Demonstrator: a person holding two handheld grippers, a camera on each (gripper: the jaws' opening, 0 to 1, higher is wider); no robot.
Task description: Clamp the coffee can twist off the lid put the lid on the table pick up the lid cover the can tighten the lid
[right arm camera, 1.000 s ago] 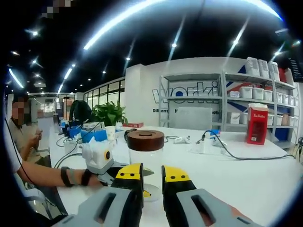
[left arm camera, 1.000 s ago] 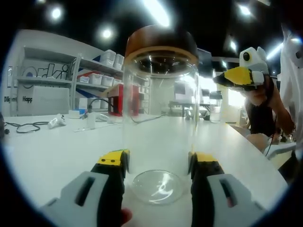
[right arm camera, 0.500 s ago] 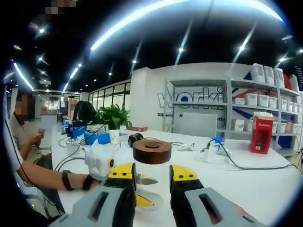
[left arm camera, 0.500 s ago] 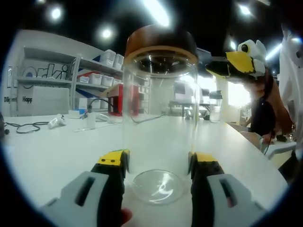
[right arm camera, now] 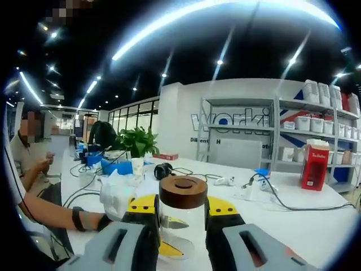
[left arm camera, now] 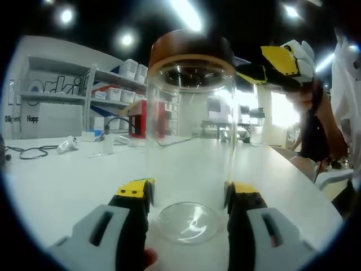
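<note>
Clamping is done: your left tool (left arm camera: 187, 195) pinches the clear coffee can (left arm camera: 190, 141) standing on the tabletop (left arm camera: 67, 180). Your right tool (right arm camera: 179, 204), spread, straddles the wooden lid (right arm camera: 183, 192); twisting off remains.

Clear glass can (left arm camera: 190, 149) upright; brown lid (right arm camera: 183, 192) on

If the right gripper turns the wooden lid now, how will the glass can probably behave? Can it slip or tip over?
The can looks like clear, empty glass, so probably light and slippery. It is tall and narrow; it could tip if the left gripper at its base loosens. The lid sits between the right gripper fingers; twisting may turn the whole can.
</note>
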